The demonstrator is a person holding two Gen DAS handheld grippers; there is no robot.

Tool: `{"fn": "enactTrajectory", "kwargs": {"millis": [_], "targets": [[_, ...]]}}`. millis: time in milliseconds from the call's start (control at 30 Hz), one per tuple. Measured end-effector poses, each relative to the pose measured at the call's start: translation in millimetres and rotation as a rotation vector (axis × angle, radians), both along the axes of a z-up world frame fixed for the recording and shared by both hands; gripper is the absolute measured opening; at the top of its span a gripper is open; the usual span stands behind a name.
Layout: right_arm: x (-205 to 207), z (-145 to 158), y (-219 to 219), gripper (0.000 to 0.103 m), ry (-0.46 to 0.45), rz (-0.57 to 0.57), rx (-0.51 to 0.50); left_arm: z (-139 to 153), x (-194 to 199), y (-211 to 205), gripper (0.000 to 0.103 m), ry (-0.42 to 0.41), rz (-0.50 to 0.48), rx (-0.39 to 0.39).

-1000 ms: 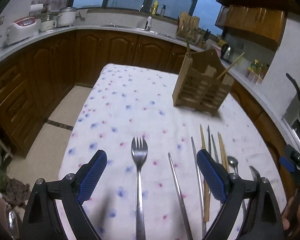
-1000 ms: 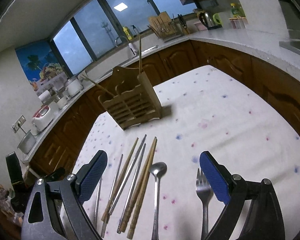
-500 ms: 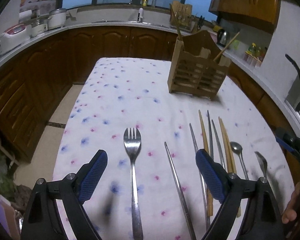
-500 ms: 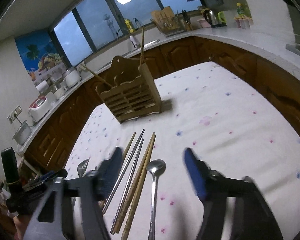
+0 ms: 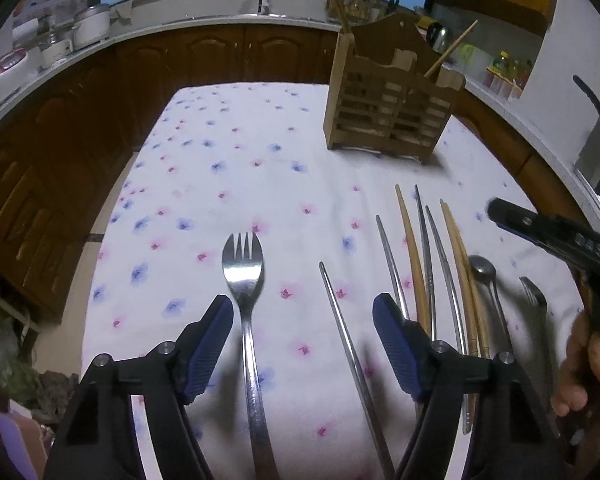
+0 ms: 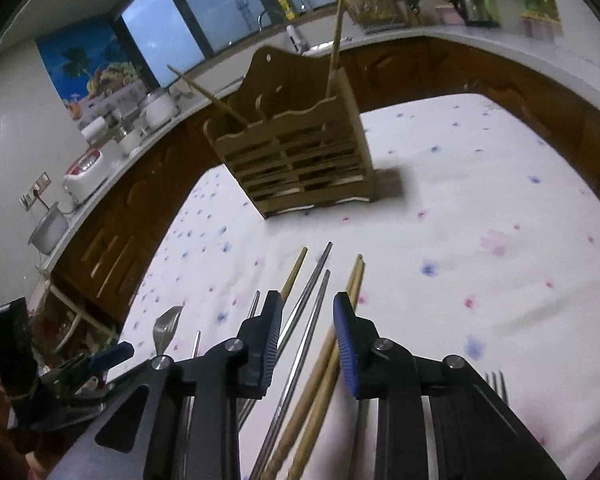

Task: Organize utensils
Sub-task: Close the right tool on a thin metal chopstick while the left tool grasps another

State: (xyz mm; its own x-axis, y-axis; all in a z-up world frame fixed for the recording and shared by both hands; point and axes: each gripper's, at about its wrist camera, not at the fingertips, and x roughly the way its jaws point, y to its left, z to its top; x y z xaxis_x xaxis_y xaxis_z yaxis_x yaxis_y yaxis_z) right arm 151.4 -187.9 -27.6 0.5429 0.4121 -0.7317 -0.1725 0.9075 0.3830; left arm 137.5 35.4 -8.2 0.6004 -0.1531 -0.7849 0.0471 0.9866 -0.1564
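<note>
The left hand-held gripper [image 5: 303,344] is held low over the worktop [image 5: 228,168], its blue pads wide apart; a steel fork [image 5: 246,320] lies on the flowered cloth between them, untouched, tines pointing away. Just right of it a single metal chopstick [image 5: 346,340] lies at a slant. Further right, a row of wooden and metal chopsticks [image 5: 428,264], a spoon [image 5: 485,276] and a second fork [image 5: 537,312] lie side by side. The right hand-held gripper [image 6: 307,340] is seen with its pads drawn close but not closed, over that row; a metal chopstick [image 6: 306,340] lies in the gap, though contact cannot be judged from this angle. The wooden utensil holder [image 6: 296,164] stands upright at the far end, two wooden chopsticks leaning in it.
</note>
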Motion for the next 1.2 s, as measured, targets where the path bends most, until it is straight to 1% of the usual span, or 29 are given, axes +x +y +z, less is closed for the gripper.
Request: {"fn": "enactTrajectory", "kwargs": {"millis": [100,167,300,400,433,467,533,600,633,667,700,733,833,1000,1200], "targets": [[17,-10,8,0.026,0.034,0.02,-0.013,-4,7,-3,0.067,0.02,-0.011,0.0],[27,-15,12,0.023,0.053,0.026,-0.018,-6,12,-5,0.062,0.03,-0.019,0.0],[51,-28,18,0.023,0.087,0.025,-0.044,-13,23,-9,0.058,0.057,-0.038,-0.003],[67,-37,23,0.022,0.113,0.028,-0.07,-21,32,-12,0.049,0.084,-0.05,-0.007],[70,-39,24,0.022,0.121,0.031,-0.075,-25,36,-13,0.044,0.098,-0.054,-0.008],[75,-43,27,0.022,0.138,0.041,-0.086,-28,39,-15,0.04,0.109,-0.059,0.0],[79,-49,32,0.022,0.162,0.064,-0.109,-29,42,-22,0.039,0.095,-0.071,0.049],[78,-49,36,0.021,0.138,0.073,-0.148,-30,43,-28,0.032,0.087,-0.08,0.082],[77,-49,37,0.02,0.138,0.074,-0.156,-30,43,-31,0.022,0.082,-0.083,0.096],[76,-49,38,0.013,0.134,0.075,-0.17,-31,44,-33,0.014,0.076,-0.089,0.103],[76,-49,38,0.01,0.128,0.073,-0.191,-31,43,-34,0.011,0.073,-0.093,0.099],[76,-49,37,0.01,0.125,0.076,-0.192,-31,43,-34,0.007,0.071,-0.096,0.092],[75,-48,32,0.007,0.123,0.071,-0.18,-32,43,-34,0.006,0.066,-0.098,0.077],[73,-43,18,0.006,0.131,0.045,-0.081,-27,39,-23,0.003,0.07,-0.097,0.007],[57,-14,5,0.005,0.085,0.037,0.003,-8,30,-5,0.003,0.029,-0.091,-0.08]]}}
